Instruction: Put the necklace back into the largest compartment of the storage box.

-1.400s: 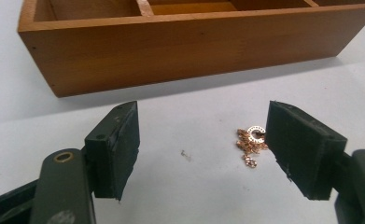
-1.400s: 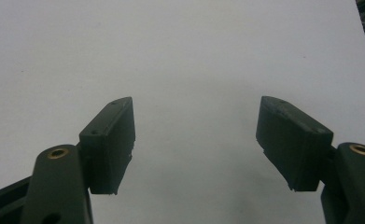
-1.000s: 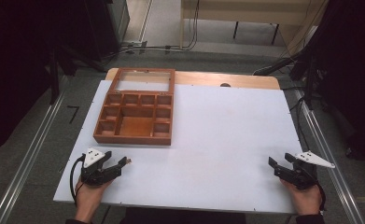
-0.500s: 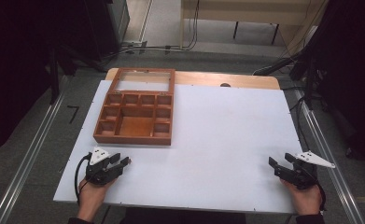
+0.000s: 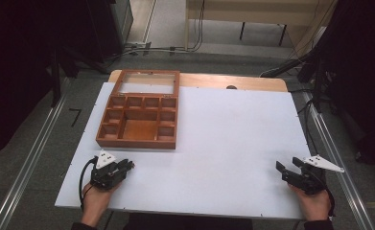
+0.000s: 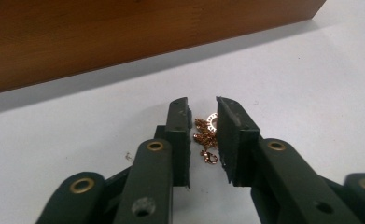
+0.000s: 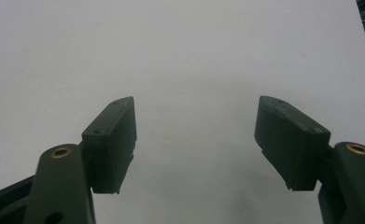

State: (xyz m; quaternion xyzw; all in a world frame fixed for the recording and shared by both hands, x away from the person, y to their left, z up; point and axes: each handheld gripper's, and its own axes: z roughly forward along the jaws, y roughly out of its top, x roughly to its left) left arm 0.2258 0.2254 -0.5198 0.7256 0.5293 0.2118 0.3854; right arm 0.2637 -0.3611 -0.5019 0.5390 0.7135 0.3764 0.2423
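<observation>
A small gold chain [image 6: 204,136] with a clasp and a ring lies bunched on the white board, between the jaws of my left gripper [image 6: 202,105]. The jaws stand a narrow gap apart on either side of it. In the high view my left gripper [image 5: 126,166] rests near the board's front left, just in front of an open wooden compartment box [image 5: 137,142]. Its brown front wall [image 6: 124,32] crosses the top of the left gripper view. My right gripper [image 5: 287,164] lies at the front right, its jaws wide open [image 7: 196,116] over bare board.
The white board [image 5: 233,129] covers a wooden table [image 5: 252,82]. The box's glass lid [image 5: 147,82] lies folded back at the far left. Metal rails [image 5: 29,158] run along both sides on the floor, and cables lie beyond the table.
My left gripper has edged slightly forward and right toward the box, and its jaws look narrower. The right gripper has not moved.
</observation>
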